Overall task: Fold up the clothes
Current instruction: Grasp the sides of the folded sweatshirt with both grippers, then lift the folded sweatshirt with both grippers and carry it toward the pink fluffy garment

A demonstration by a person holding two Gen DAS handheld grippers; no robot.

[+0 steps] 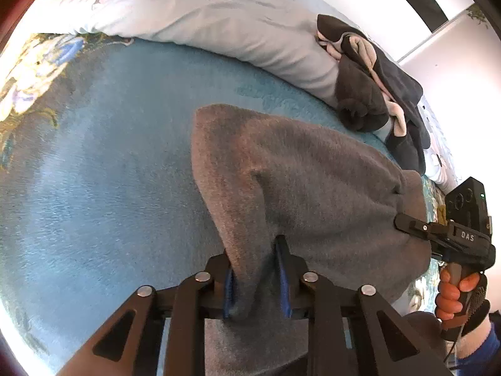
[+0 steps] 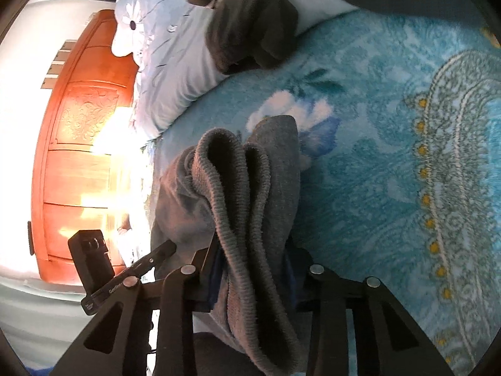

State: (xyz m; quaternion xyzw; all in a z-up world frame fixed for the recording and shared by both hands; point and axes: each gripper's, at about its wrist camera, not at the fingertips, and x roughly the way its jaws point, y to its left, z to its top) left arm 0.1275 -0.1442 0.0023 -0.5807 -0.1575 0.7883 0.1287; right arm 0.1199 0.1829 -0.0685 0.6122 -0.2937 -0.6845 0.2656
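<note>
A grey knitted garment (image 1: 297, 172) is held over the blue bedspread (image 1: 109, 172). My left gripper (image 1: 255, 279) is shut on one bunched edge of it. The right gripper (image 1: 404, 222) shows at the right of the left wrist view, clamped on the garment's other side. In the right wrist view my right gripper (image 2: 253, 269) is shut on the garment's ribbed hem (image 2: 238, 194), which hangs folded over the jaws. The left gripper (image 2: 166, 249) shows at lower left of that view, touching the same cloth.
A dark crumpled garment with pale lining (image 1: 372, 84) lies on the light floral duvet (image 1: 235, 15), also in the right wrist view (image 2: 250, 25). An orange wooden headboard (image 2: 81, 156) stands left. The patterned bedspread (image 2: 407, 156) spreads right.
</note>
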